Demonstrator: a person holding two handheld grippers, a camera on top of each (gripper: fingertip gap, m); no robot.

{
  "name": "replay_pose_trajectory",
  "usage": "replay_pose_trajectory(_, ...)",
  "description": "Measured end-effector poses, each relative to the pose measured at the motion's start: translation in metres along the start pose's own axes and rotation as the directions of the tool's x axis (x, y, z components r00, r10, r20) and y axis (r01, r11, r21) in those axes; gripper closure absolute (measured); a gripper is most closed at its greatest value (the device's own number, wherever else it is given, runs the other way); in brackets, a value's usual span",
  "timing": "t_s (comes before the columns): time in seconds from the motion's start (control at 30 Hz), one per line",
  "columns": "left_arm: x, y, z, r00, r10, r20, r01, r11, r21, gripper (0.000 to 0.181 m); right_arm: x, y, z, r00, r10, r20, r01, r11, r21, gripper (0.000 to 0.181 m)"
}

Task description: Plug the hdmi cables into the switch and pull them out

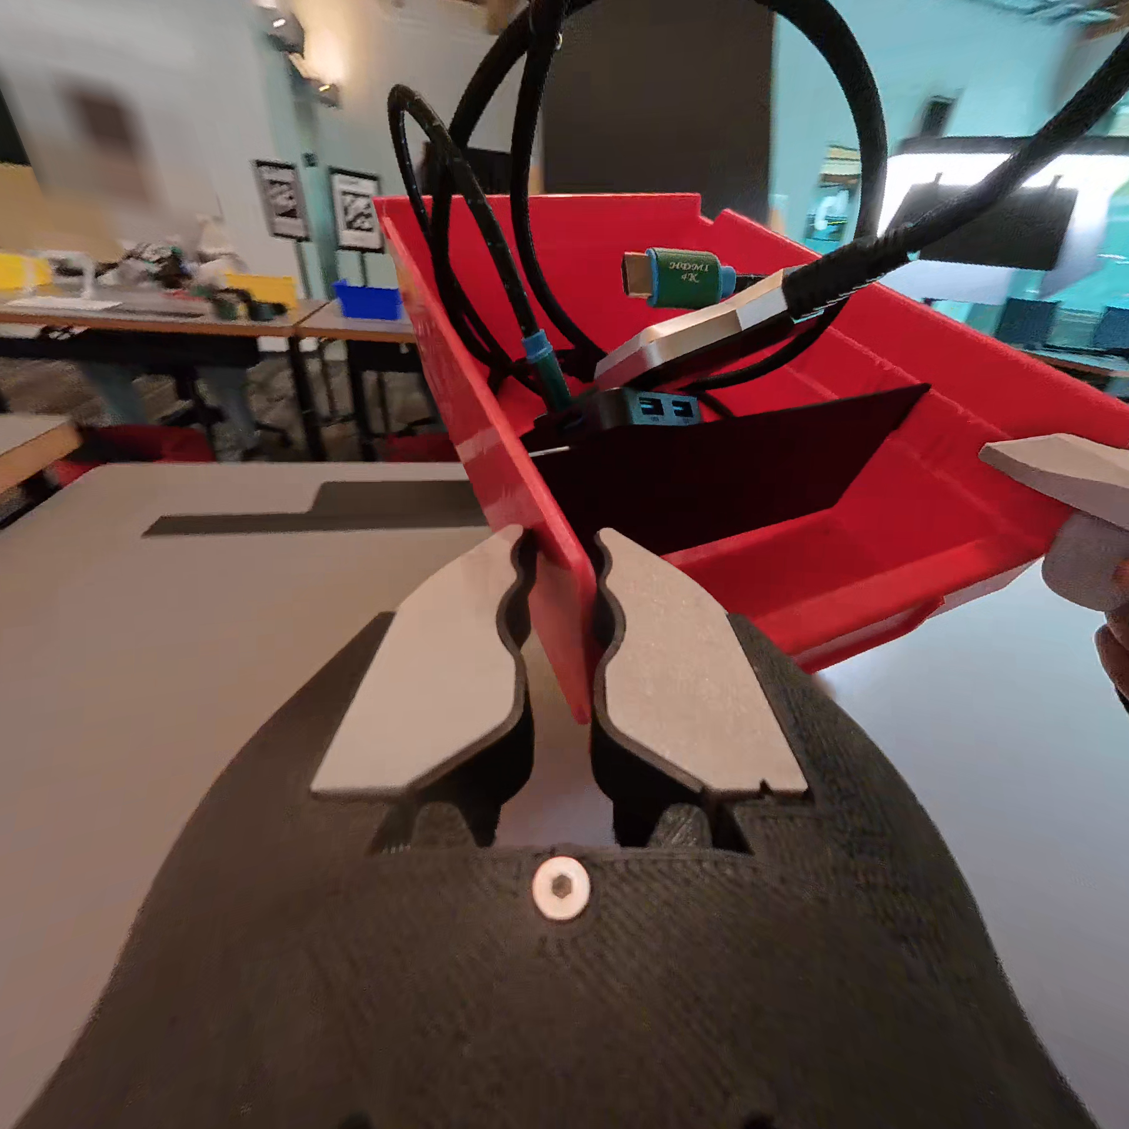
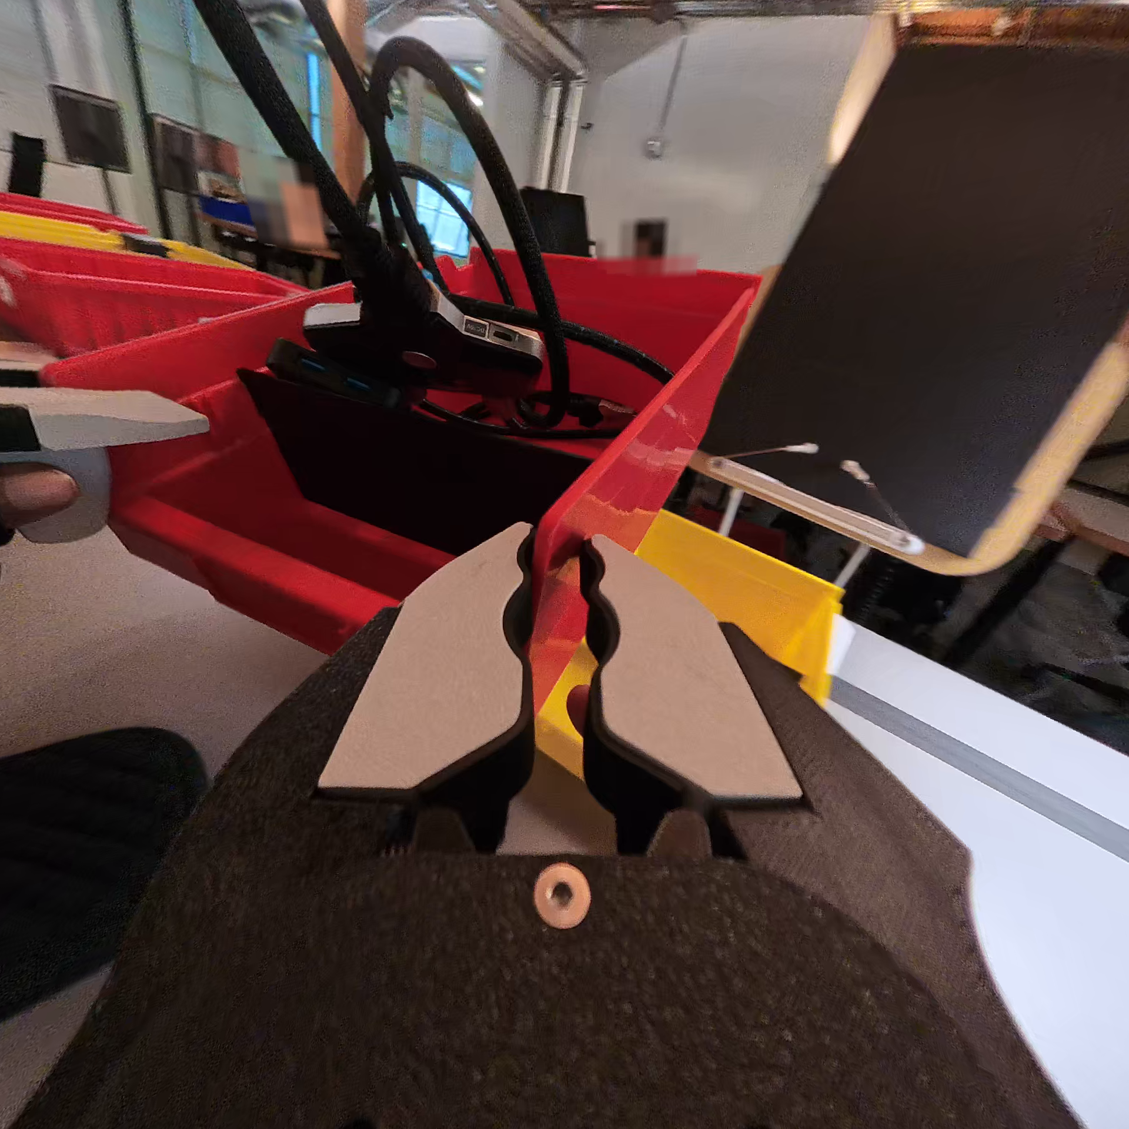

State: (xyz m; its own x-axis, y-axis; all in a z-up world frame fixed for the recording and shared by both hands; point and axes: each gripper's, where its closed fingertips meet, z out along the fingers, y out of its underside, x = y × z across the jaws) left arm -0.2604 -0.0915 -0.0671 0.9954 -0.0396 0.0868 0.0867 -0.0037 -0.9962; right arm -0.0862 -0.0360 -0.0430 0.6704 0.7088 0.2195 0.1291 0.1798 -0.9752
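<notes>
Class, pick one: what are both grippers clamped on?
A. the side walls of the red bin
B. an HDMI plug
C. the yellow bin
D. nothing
A: the left gripper and the right gripper each pinch a side wall of the red bin, one on each side.

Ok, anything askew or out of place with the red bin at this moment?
Yes. The red plastic bin is tilted, its front lifted off the grey table, with the left gripper and right gripper each clamped on a side wall. Inside, black braided cables loop well above the rim, and one teal-shelled HDMI plug hangs free, unplugged.
</notes>
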Motion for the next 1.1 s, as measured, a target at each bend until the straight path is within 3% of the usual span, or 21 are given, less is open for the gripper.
replay_pose_trajectory(0.2,-0.087,0.047,-0.022,0.987,-0.046,0.151,0.057,0.996,-0.072,0.165,-0.073,0.038,0.071,0.989,0.041,0.142,-0.033,0.998,-0.057,0.169)
replay_pose_trajectory(0.37,-0.115,0.102,-0.012,0.978,-0.067,0.195,0.104,0.977,-0.186,0.165,-0.093,0.097,0.102,0.979,0.092,0.18,-0.063,0.985,-0.163,0.169)
replay_pose_trajectory(0.47,-0.115,0.119,-0.002,0.98,-0.048,0.192,0.095,0.964,-0.248,0.163,-0.091,0.13,0.111,0.97,0.145,0.197,-0.094,0.965,-0.247,0.169)
replay_pose_trajectory(0.6,-0.111,0.126,0.013,0.988,0.027,0.149,0.023,0.946,-0.324,0.159,-0.08,0.15,0.121,0.96,0.185,0.208,-0.113,0.941,-0.319,0.169)
replay_pose_trajectory(0.7,-0.103,0.12,0.012,0.998,-0.001,0.067,0.023,0.943,-0.331,0.152,-0.064,0.138,0.111,0.943,0.226,0.243,-0.132,0.927,-0.35,0.159)
replay_pose_trajectory(0.87,-0.093,0.083,-0.004,0.987,0.157,0.034,-0.142,0.952,-0.273,0.145,-0.011,0.107,0.076,0.947,0.206,0.246,-0.113,0.932,-0.345,0.147)
replay_pose_trajectory(0.97,-0.055,0.074,0.0,0.957,0.256,-0.136,-0.287,0.907,-0.308,0.143,0.023,0.104,0.067,0.952,0.133,0.276,-0.007,0.91,-0.415,0.143)
replay_pose_trajectory(1.1,-0.017,0.098,0.015,0.88,0.318,-0.353,-0.454,0.784,-0.423,0.139,0.046,0.108,0.052,0.898,0.113,0.425,0.13,0.854,-0.503,0.136)
